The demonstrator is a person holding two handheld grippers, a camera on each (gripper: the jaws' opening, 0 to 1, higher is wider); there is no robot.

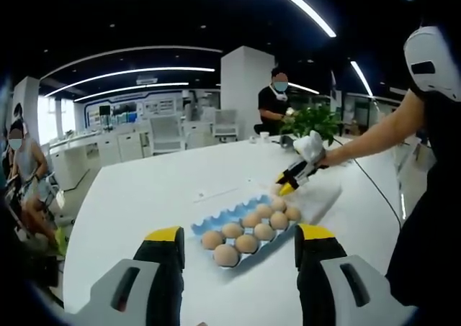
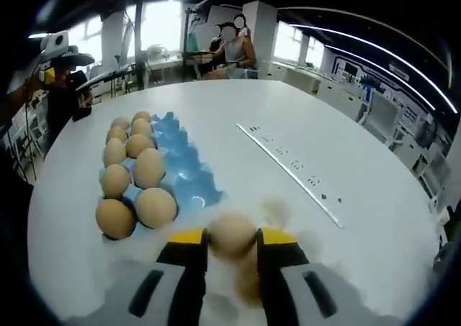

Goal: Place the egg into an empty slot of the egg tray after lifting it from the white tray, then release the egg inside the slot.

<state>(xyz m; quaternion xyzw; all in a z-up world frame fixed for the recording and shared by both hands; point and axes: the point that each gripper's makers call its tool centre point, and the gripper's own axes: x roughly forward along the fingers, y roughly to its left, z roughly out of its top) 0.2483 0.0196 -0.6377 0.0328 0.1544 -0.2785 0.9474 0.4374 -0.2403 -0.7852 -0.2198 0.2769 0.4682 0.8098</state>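
The blue egg tray [image 1: 216, 224] lies on the white table and holds several brown eggs [image 1: 246, 242] at its near and right end. My left gripper [image 1: 239, 234] hovers open in front of it, nothing between its yellow-tipped jaws. Beyond the egg tray, a person's hand holds my right gripper [image 1: 290, 182] over the white tray [image 1: 328, 196]. In the right gripper view, the right gripper [image 2: 232, 238] is shut on a brown egg [image 2: 232, 231] just above the blurred white tray [image 2: 338, 297]. The egg tray [image 2: 184, 171] lies ahead to the left, with its right-hand slots bare.
A long printed strip [image 2: 288, 166] lies across the table [image 1: 158, 189] to the right of the egg tray. A potted plant [image 1: 311, 119] stands at the table's far edge. People sit and stand around the table, one behind the plant [image 1: 274, 103].
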